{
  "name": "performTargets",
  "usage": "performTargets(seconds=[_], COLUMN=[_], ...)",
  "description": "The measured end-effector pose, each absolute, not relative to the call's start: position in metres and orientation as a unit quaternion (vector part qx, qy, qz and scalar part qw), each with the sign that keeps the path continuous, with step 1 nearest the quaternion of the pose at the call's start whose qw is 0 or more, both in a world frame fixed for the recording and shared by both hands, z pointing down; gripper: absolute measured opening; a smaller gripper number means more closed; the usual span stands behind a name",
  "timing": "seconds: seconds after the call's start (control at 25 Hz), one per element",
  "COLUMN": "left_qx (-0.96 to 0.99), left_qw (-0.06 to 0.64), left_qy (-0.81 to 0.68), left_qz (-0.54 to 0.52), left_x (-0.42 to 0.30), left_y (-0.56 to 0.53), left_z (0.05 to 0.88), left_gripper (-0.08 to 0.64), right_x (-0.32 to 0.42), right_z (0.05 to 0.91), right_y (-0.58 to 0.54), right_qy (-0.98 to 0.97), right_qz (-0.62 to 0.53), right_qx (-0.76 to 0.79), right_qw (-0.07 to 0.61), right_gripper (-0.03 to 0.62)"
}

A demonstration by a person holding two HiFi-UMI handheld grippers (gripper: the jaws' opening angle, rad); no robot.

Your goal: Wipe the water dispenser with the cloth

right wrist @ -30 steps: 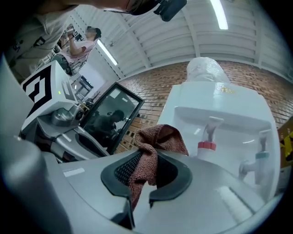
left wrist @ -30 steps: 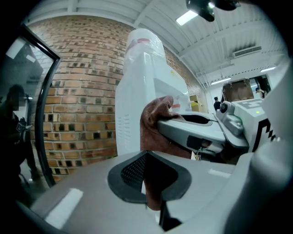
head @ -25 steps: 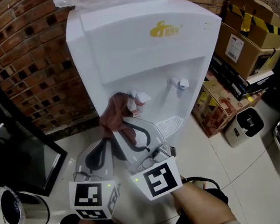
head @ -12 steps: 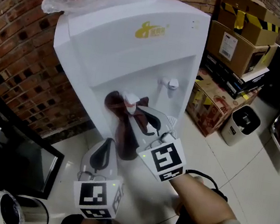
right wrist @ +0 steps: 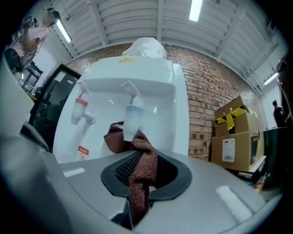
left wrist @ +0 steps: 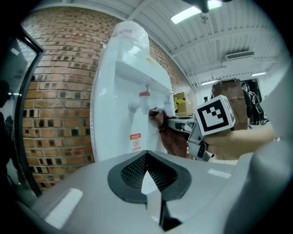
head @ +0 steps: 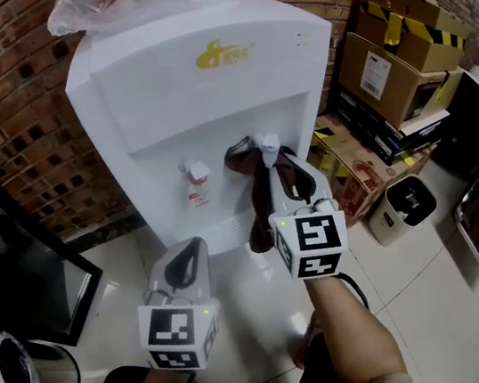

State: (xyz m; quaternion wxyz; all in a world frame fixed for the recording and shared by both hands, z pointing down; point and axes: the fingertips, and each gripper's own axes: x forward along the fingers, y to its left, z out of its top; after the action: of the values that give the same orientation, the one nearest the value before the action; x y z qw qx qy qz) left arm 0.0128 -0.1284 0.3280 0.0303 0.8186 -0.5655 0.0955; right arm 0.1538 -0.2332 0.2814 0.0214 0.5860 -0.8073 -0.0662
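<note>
Cloth (head: 245, 157), clamped in right tool (head: 278, 161), has moved from red tap (head: 195, 169) to blue tap (head: 270, 140); left tool (head: 198, 245) closed, empty.

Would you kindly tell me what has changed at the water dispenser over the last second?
The right claw, shut on the cloth, swept it across the water dispenser from the red tap to the other tap beside it. Nothing was taken hold of or let go. The left claw stayed low in front of the dispenser, shut and empty.
</note>
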Motion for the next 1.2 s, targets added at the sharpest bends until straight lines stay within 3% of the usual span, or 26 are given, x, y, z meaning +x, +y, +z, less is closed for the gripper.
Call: performTargets(seconds=[0.4,0.8,1.0,1.2], left_qx=[0.831,0.842,0.822,0.793], left_qw=[0.041,0.039,0.027,0.037], left_qy=[-0.544,-0.525,-0.55,-0.592], left_qz=[0.109,0.118,0.144,0.141], left_x=[0.045,0.065,0.025,-0.028], left_y=[-0.131,-0.122,-0.119,-0.11], left_z=[0.346,0.356,0.364,0.363], left_gripper=[0.0,0.0,0.0,0.0], right_x=[0.207,0.232,0.201,0.119], right_z=[0.257,0.28,0.293,0.299], right_y=[-0.222,-0.228,-0.211,-0.174], right_qy=[-0.774,-0.767,-0.799,-0.855], right_qz=[-0.086,-0.062,-0.053,-0.081], right_qx=[0.627,0.638,0.597,0.508], right_qw=[0.003,0.029,0.052,0.069], right_gripper=[0.063,0.063,0.063,0.064])
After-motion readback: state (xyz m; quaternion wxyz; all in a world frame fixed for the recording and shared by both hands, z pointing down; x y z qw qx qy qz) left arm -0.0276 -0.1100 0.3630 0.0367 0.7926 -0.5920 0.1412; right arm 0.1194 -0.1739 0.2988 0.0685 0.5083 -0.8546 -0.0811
